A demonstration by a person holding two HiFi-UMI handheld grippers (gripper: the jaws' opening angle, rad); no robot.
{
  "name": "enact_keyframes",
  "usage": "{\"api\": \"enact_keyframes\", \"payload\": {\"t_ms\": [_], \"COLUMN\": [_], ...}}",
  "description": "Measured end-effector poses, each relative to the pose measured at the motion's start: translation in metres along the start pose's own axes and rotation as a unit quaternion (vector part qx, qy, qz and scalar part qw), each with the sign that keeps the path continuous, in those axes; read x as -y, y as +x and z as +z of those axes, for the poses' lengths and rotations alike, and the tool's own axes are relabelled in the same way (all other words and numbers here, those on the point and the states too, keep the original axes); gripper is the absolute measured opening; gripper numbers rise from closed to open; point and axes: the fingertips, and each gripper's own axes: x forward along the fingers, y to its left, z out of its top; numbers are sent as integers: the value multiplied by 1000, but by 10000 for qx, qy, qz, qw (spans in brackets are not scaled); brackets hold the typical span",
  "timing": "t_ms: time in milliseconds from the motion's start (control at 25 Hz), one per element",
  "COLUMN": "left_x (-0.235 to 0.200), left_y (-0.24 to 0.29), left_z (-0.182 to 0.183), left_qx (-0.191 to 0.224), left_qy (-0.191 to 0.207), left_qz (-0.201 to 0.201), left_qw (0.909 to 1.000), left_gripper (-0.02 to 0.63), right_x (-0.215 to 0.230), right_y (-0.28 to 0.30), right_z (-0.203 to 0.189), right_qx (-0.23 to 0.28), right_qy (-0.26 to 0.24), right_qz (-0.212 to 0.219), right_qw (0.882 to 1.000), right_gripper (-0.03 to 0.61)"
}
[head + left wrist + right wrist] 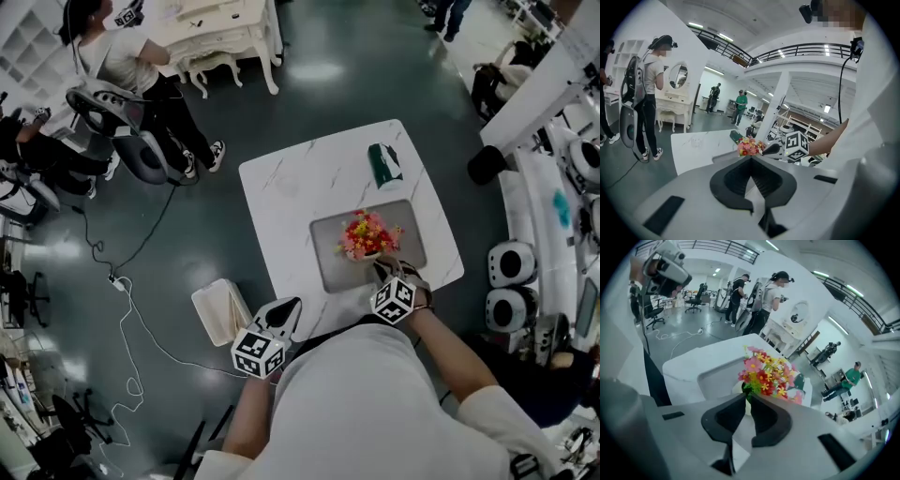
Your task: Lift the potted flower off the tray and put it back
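Red-yellow flower [768, 372], central in the tray [330, 270], is clamped in the right tool [746, 397]; left tool [751, 158], closed, hangs at the tabletop [298, 178] edge.

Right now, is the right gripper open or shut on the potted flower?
Shut on it. The right gripper has its jaws nearly together, pinching the white pot rim of the potted flower.

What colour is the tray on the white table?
Plain grey, with no pattern. The tray shows best in the head view.
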Motion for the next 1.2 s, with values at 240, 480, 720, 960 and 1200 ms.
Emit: {"api": "enact_keyframes", "payload": {"t_ms": [240, 480, 720, 960, 1200], "left_x": [3, 13, 32, 64, 109], "left_y": [-9, -16, -16, -8, -2], "left_z": [-12, -27, -31, -23, -29], "left_qx": [-110, -186, -128, -35, -11], "left_qy": [136, 164, 308, 405, 333], "left_qz": [-371, -718, -765, -698, -657], "left_qw": [9992, 9971, 9965, 9967, 9973], "left_gripper": [8, 8, 8, 8, 8], "right_x": [6, -9, -17, -15, -22], "right_y": [-56, -106, -145, -170, -205], "right_z": [-8, -26, -34, -47, -66], "right_qx": [492, 1115, 1755, 1936, 2147], "right_qy": [2146, 3406, 3940, 4006, 4096], "right_qz": [-339, -497, -376, -230, 14], "right_qw": [9749, 9322, 9014, 8953, 8866], "right_gripper": [18, 17, 17, 17, 17]}}
